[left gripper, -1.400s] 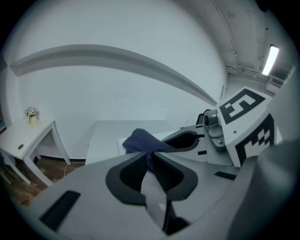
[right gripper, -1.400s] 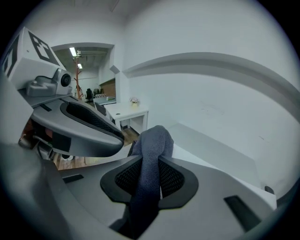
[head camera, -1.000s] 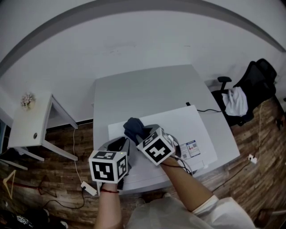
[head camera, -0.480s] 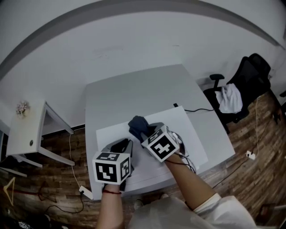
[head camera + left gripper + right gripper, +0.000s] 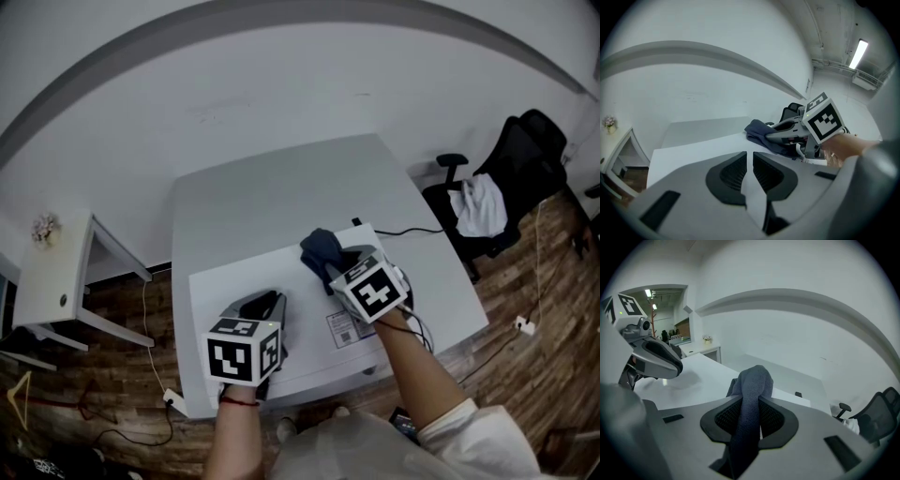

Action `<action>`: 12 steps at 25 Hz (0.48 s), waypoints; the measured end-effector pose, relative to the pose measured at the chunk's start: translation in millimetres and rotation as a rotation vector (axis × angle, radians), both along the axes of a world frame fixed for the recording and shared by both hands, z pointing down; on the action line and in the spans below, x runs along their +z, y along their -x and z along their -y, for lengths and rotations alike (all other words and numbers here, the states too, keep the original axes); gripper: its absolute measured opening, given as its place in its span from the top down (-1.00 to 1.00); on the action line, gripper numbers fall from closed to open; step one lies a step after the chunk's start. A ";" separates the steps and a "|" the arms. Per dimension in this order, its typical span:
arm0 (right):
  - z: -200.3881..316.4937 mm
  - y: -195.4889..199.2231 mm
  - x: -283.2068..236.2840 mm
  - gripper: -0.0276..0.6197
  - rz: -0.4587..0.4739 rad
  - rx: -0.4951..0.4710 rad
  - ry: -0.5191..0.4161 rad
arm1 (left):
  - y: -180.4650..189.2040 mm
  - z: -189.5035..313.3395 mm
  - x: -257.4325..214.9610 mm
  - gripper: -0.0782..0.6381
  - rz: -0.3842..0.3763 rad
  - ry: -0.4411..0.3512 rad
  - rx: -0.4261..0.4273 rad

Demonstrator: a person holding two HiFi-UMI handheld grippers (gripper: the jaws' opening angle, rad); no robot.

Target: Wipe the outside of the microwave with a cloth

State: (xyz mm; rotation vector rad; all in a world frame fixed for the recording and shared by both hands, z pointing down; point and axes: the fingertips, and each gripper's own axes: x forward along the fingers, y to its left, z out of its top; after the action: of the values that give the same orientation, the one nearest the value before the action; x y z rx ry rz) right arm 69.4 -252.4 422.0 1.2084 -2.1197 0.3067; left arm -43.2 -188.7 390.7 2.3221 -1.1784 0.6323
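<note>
The white microwave (image 5: pixel 234 286) stands on a grey table (image 5: pixel 281 192), and I look down on its flat top. A dark blue cloth (image 5: pixel 319 247) lies bunched on that top near the right back corner, with my right gripper (image 5: pixel 336 264) shut on it. In the right gripper view the cloth (image 5: pixel 753 380) runs up between the jaws of the right gripper (image 5: pixel 751 404). My left gripper (image 5: pixel 265 302) rests low over the left front of the top. The left gripper (image 5: pixel 750 157) has its jaws a narrow slit apart with nothing between them. The cloth (image 5: pixel 761 132) shows to its right.
A label sticker (image 5: pixel 345 330) sits on the microwave near the front right. A black cable (image 5: pixel 412 230) runs off the table's right side. An office chair (image 5: pixel 520 178) with a white garment stands at the right, a small white side table (image 5: pixel 56 272) at the left.
My right gripper has slid the cloth to the right across the microwave top. The left gripper shifted a little to the right as well.
</note>
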 end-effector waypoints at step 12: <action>5.4 -92.4 -2.8 0.61 -0.013 0.117 -0.025 | -39.9 1.2 -0.6 0.66 -0.031 0.005 0.037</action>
State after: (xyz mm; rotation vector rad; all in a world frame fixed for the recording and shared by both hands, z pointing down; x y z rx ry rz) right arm 161.8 -257.8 419.2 1.3476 -2.0513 0.3240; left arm -3.3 -189.8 390.1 2.3461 -1.1216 0.6093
